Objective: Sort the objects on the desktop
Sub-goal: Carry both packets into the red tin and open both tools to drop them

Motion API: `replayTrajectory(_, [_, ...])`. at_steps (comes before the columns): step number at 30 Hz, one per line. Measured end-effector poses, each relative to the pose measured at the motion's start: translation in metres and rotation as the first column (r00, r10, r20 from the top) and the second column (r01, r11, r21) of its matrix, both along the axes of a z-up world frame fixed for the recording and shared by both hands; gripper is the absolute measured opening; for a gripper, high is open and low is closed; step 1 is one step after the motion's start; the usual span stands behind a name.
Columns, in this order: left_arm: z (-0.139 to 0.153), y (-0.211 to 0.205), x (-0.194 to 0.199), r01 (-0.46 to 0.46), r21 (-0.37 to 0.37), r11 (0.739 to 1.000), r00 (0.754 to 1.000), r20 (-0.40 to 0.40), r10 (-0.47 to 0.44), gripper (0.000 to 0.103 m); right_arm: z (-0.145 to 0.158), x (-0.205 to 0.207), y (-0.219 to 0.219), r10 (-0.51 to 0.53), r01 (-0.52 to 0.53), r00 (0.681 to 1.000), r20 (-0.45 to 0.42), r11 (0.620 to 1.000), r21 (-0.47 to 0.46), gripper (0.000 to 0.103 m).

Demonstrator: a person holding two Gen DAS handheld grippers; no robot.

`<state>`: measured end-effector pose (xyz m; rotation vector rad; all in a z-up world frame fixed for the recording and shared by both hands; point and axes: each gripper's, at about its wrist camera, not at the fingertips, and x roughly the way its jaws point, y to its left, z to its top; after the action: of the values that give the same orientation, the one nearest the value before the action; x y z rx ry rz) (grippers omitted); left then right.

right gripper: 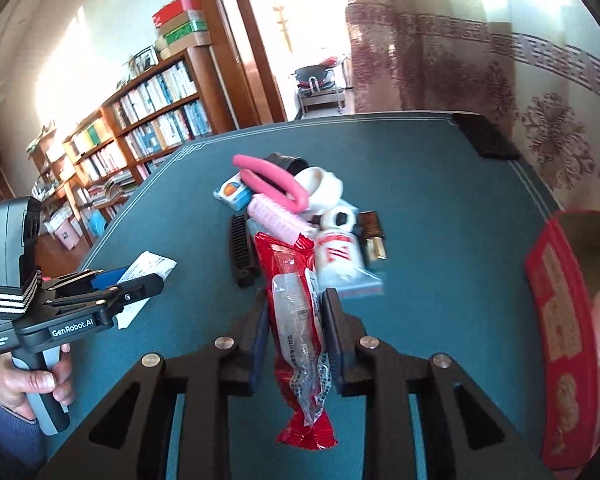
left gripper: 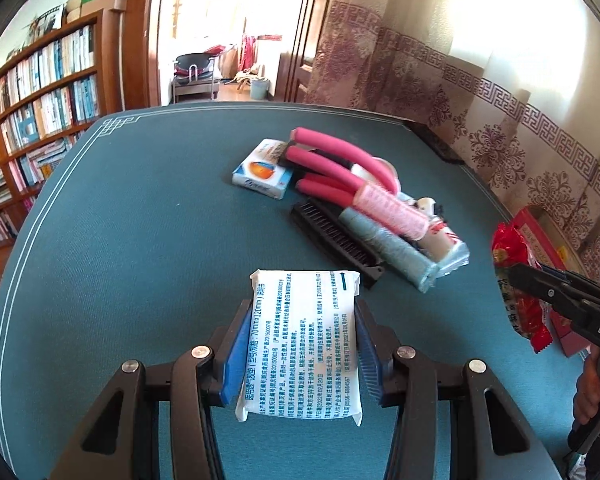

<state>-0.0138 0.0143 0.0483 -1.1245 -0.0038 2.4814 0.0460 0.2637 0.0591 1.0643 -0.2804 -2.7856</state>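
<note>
While the left gripper [left gripper: 300, 344] hangs above the green table [left gripper: 120, 240], its blue pads are pressed on both long edges of a white printed sachet [left gripper: 302, 344]. The sachet lies flat between them with its long axis along the fingers, and its far end sticks out toward the pile. In the right wrist view this gripper [right gripper: 140, 280] is at the left, carried by a hand [right gripper: 28, 384] in a dark blue sleeve.

Further right, in the middle of the table, is the pile: a small blue and white box [left gripper: 262, 174], pink-handled tools [left gripper: 332, 160], a black comb [left gripper: 332, 240], a pink hair roller [left gripper: 396, 210] and a grey roller [left gripper: 392, 250], both running from upper left to lower right. A clear zip bag [right gripper: 342, 264] holds a white bottle with red marks.

The right gripper [right gripper: 296, 332] has its fingers nearly together, clamped on a red and clear snack packet [right gripper: 300, 320]. The packet's long axis runs along the fingers, with one crimped end toward the pile and the other toward the camera.

At the far right stands a red box [right gripper: 556, 320]; its inside I cannot make out.
</note>
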Motion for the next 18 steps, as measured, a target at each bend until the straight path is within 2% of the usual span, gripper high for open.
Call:
replayTrajectory(9, [0.016,0.057,0.018,0.115,-0.021,0.993,0.993,-0.023,-0.115,0.05,0.022,0.047,0.072,-0.188,0.188,0.98,-0.059,0.982,-0.009,0.029])
replayTrajectory(18, [0.029,0.132,0.039,0.271,-0.045,0.962,0.961,-0.038,-0.273,0.05,0.024,0.088,0.153,-0.391,0.394,0.917,-0.081,0.919,0.012,0.029])
